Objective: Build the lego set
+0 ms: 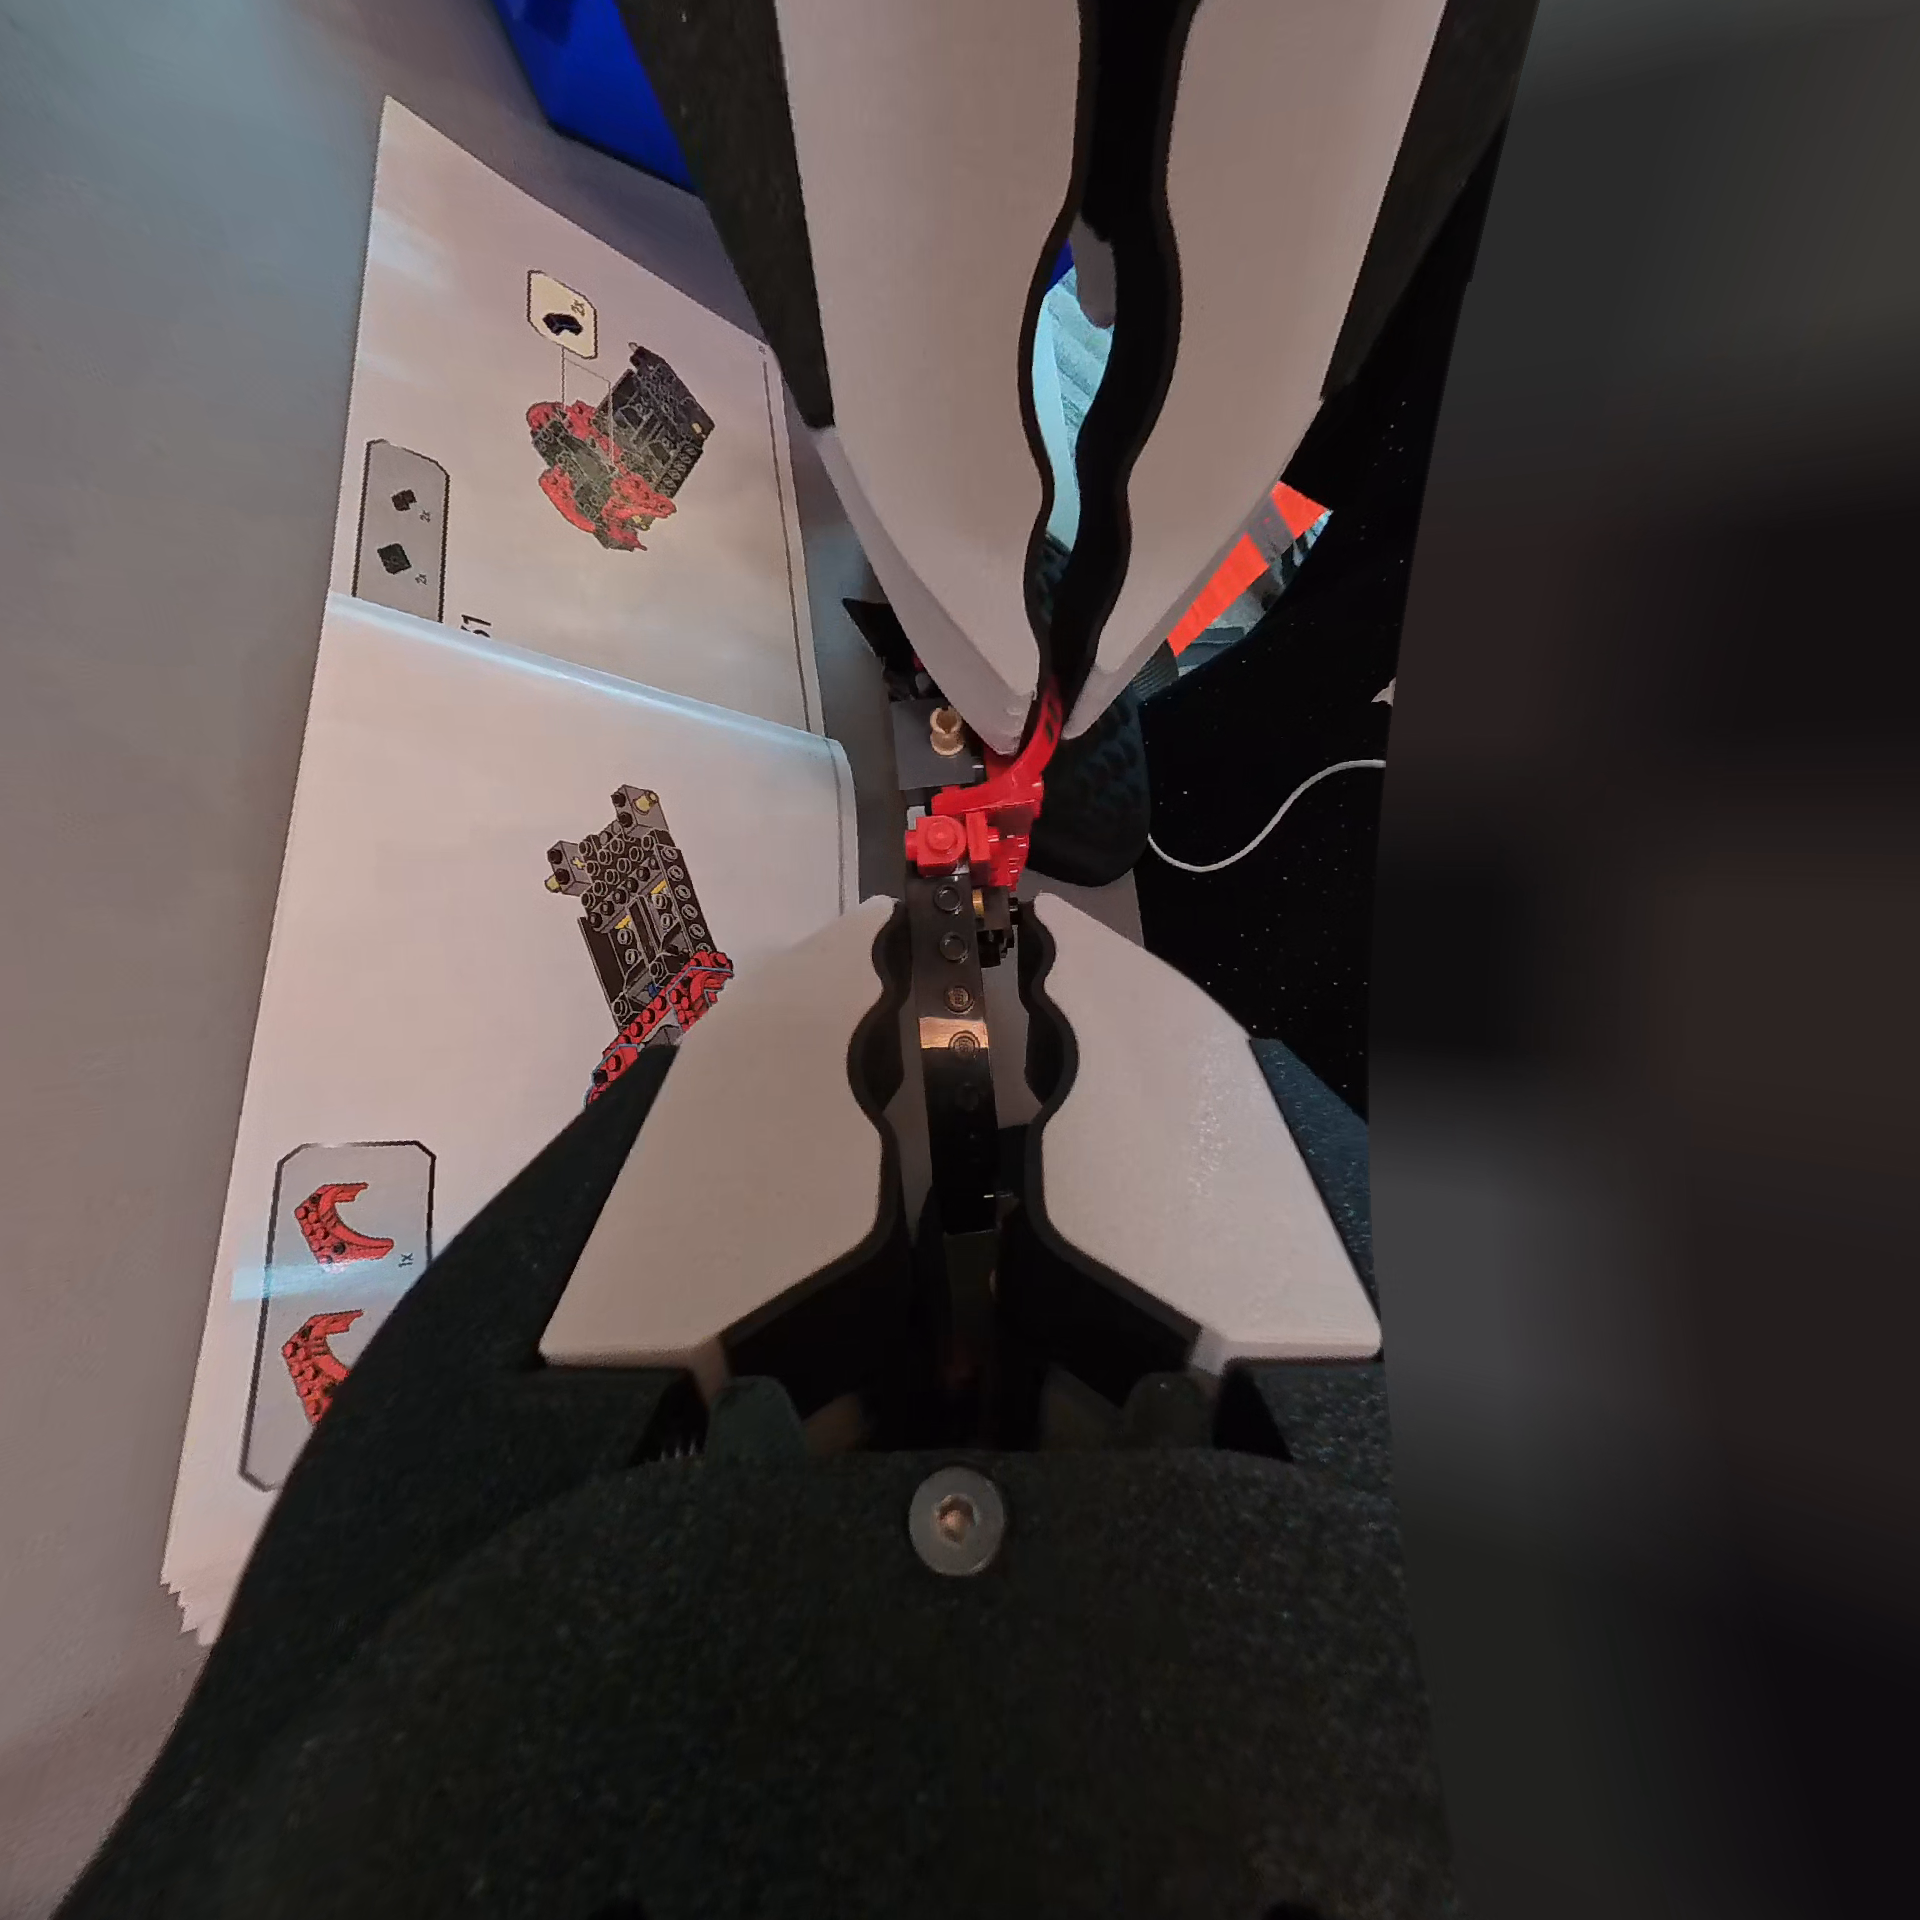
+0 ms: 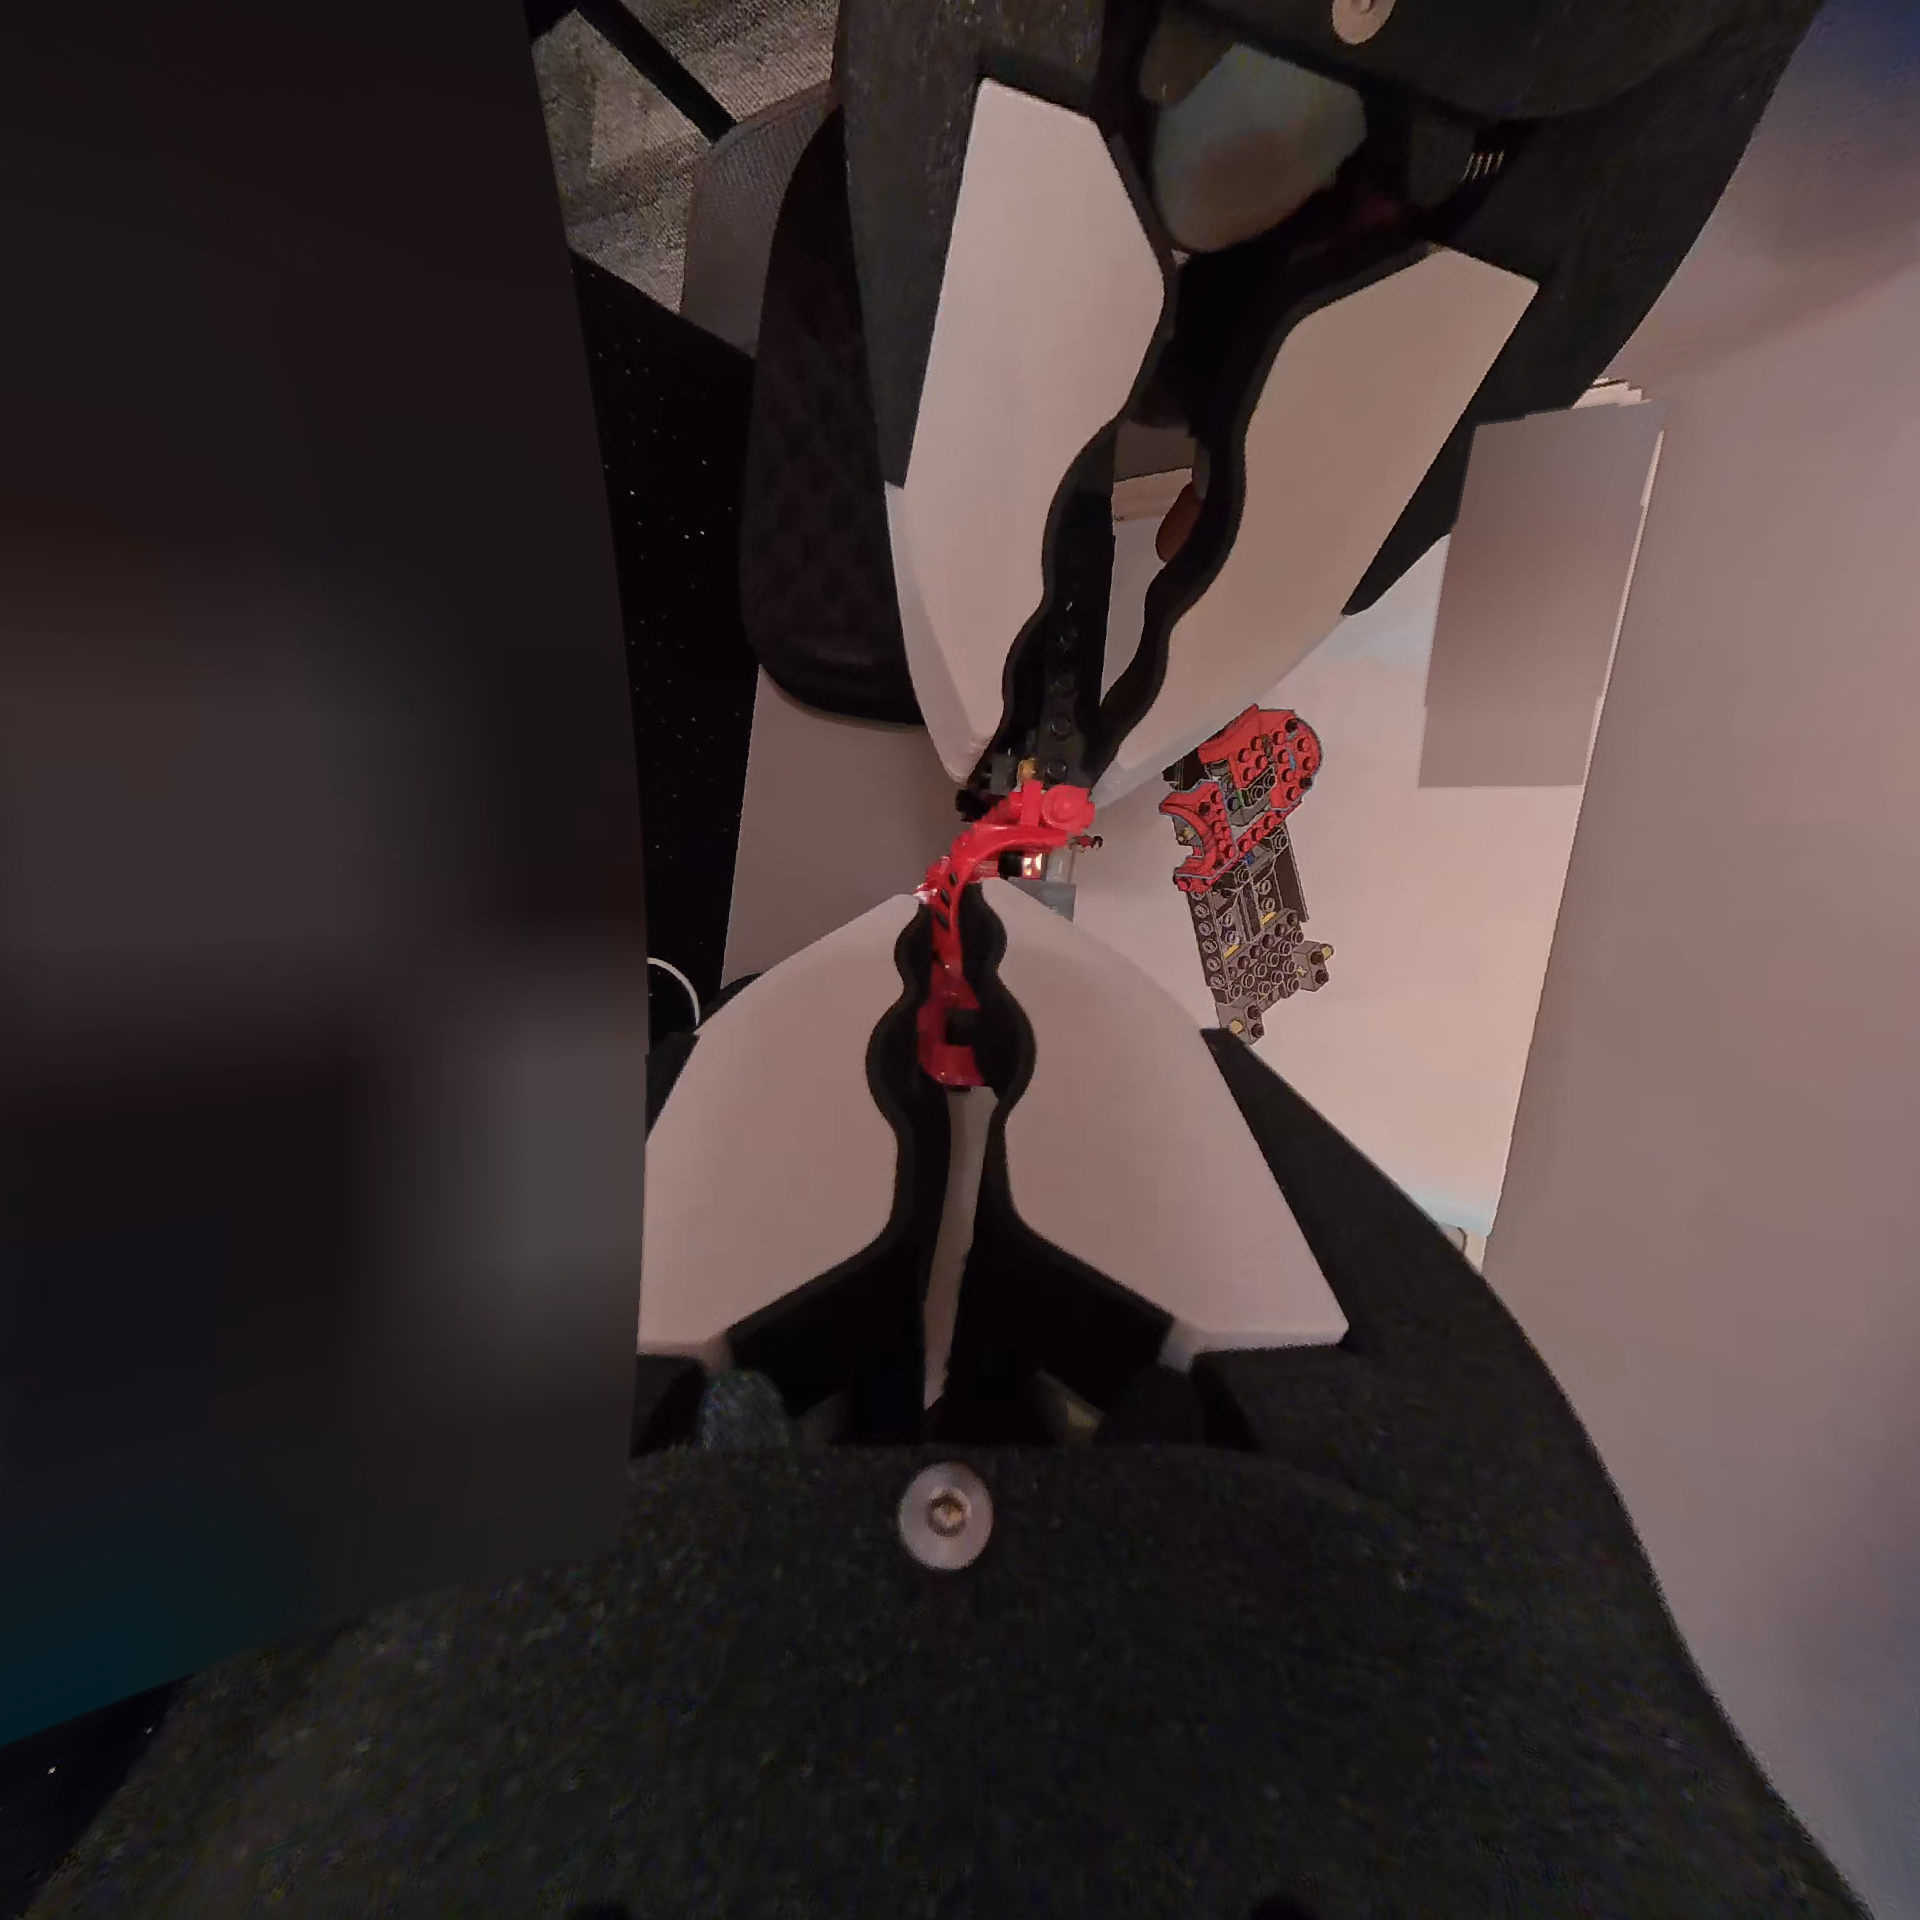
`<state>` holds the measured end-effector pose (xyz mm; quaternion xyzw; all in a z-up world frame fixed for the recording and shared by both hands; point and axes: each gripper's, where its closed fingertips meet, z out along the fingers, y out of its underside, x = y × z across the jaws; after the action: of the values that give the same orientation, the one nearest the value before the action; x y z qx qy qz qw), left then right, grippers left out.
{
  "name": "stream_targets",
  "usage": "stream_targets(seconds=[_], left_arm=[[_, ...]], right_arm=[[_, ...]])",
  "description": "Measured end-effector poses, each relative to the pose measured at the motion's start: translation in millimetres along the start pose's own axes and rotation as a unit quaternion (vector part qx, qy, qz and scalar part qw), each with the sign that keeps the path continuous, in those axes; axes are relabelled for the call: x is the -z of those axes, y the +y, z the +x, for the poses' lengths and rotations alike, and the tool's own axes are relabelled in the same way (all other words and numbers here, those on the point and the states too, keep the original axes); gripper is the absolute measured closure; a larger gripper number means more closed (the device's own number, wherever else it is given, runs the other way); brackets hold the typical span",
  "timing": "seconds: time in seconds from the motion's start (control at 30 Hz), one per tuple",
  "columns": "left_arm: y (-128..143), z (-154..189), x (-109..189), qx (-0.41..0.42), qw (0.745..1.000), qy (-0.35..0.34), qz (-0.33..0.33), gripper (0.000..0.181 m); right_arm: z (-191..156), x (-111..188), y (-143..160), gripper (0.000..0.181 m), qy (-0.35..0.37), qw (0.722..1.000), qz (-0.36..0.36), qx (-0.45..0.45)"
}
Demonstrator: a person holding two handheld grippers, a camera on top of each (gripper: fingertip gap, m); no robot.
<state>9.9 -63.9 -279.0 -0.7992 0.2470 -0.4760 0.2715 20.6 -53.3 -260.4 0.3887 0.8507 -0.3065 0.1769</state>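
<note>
My left gripper (image 1: 961,909) is shut on a black Lego assembly (image 1: 956,997), a long studded piece held edge-on between the fingers. Small red bricks (image 1: 961,836) sit at its far end. My right gripper (image 2: 951,909) is shut on a curved red Lego arch piece (image 2: 945,997). The two grippers face each other tip to tip. In the left wrist view the right gripper (image 1: 1044,717) comes down from the top, and the red arch (image 1: 1023,764) touches the red bricks. In the right wrist view the left gripper (image 2: 1029,779) holds the black assembly (image 2: 1055,717) from above.
An open instruction booklet (image 1: 499,831) lies on the white table (image 1: 135,520) to the left, and it shows at the right in the right wrist view (image 2: 1351,987). A blue object (image 1: 592,73) is at the far top. A white cable (image 1: 1268,821) crosses a dark surface beyond the table edge. Less than 4 cm separates the two grippers' tips.
</note>
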Motion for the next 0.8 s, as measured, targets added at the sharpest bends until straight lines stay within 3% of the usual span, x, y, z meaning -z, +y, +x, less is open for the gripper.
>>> stream_targets(seconds=[0.8], left_arm=[[1.8,3.7,-1.9,0.023,0.999,0.035,0.013,0.162]], right_arm=[[2.0,0.6,-3.8,0.171,0.018,1.0,0.002,-0.005]])
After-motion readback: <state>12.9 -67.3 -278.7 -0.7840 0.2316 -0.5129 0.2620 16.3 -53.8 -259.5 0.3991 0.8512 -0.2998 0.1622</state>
